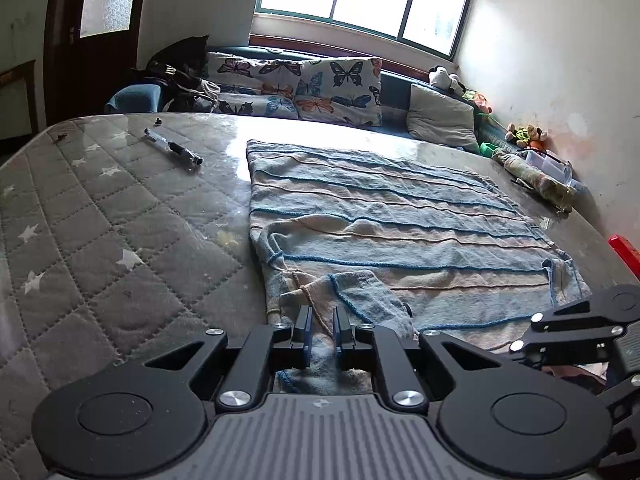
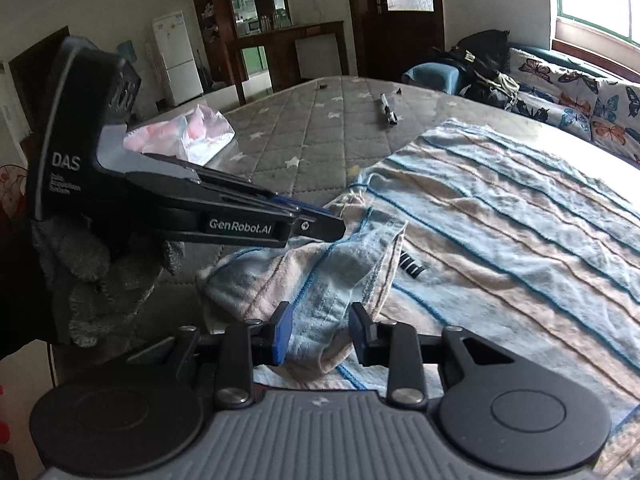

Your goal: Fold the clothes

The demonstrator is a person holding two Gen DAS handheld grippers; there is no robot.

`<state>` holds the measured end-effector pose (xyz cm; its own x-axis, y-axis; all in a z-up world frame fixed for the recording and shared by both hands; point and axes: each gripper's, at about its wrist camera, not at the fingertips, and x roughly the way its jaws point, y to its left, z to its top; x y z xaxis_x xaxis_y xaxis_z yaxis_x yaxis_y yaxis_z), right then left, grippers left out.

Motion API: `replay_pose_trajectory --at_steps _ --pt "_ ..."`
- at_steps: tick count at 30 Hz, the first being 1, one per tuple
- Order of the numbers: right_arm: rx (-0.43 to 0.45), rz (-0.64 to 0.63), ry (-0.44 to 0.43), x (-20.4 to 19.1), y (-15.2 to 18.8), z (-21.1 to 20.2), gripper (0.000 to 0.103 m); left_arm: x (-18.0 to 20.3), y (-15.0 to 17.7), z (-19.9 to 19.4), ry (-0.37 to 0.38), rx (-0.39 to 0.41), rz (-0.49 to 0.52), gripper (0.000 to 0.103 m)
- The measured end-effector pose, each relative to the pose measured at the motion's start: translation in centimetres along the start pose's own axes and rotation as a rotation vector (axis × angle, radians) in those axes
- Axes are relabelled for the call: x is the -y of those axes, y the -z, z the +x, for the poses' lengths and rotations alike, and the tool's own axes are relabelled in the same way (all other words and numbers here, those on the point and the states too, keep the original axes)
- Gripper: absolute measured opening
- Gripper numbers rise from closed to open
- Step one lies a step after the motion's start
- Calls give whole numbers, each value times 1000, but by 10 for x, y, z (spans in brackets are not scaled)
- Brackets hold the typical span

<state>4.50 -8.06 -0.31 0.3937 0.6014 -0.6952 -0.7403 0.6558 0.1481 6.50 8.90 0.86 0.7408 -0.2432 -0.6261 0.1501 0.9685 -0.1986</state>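
Left claw (image 1: 321, 330) pinched, right claw (image 2: 322, 336) parted.

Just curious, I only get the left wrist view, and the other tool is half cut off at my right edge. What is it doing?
Observer: The right gripper has a bunched fold of the striped cloth between its fingers; whether they pinch it, I can't tell.
Operator: Who holds the left one?
Observer: A grey-gloved hand grips the left gripper from below.
Operator: Anything else on the bed?
Observer: A pink-and-white plastic bag lies on the mattress.

Probably home: sofa (image 1: 400, 92), fridge (image 2: 178, 58)
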Motion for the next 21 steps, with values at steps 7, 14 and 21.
replay_pose_trajectory --at_steps 7,14,21 --pt "18 18 16 -1 2 -2 3 0 1 -1 4 3 0 12" --pt "64 -17 58 -7 3 -19 2 3 1 -1 -11 0 13 12" --pt "52 -12 61 -5 6 -22 9 13 -5 -9 -23 16 48 12"
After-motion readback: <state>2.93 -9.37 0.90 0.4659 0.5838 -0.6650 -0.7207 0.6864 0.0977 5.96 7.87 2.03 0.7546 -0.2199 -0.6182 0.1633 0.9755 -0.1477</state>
